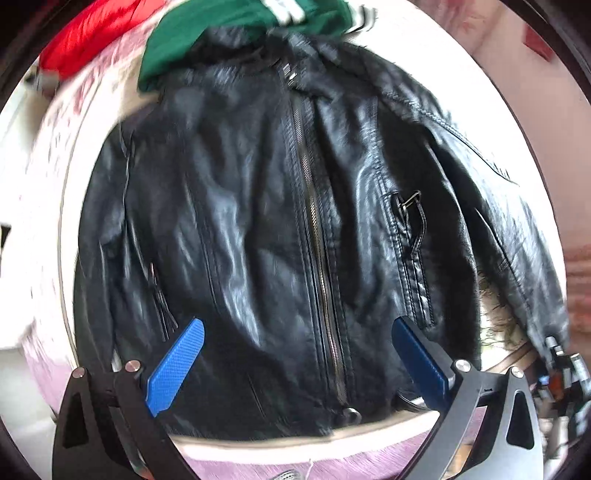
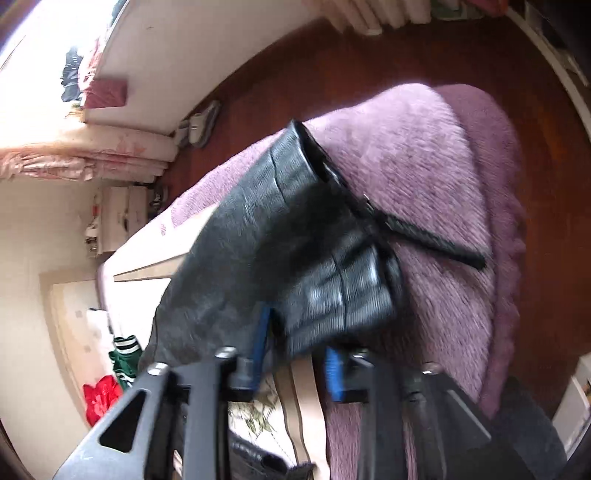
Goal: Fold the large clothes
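A purple blanket point(image 2: 436, 155) carries the black leather jacket point(image 1: 258, 221), front up (zip closed). The right gripper point(image 2: 295, 354) seems clenched on its sleeve point(image 2: 295, 236), though blurred; the left gripper point(image 1: 295, 332) hangs released above the hem.

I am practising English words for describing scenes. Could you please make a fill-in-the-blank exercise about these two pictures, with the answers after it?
1. The black leather jacket lies spread out with its front zipper ____.
2. The left gripper hovers over the jacket's hem with its blue fingers wide ____.
3. The right gripper holds the jacket's black ____ above the purple fluffy blanket.
4. Beyond the jacket's collar lies a ____ garment with white stripes.

Answers: closed; open; sleeve; green
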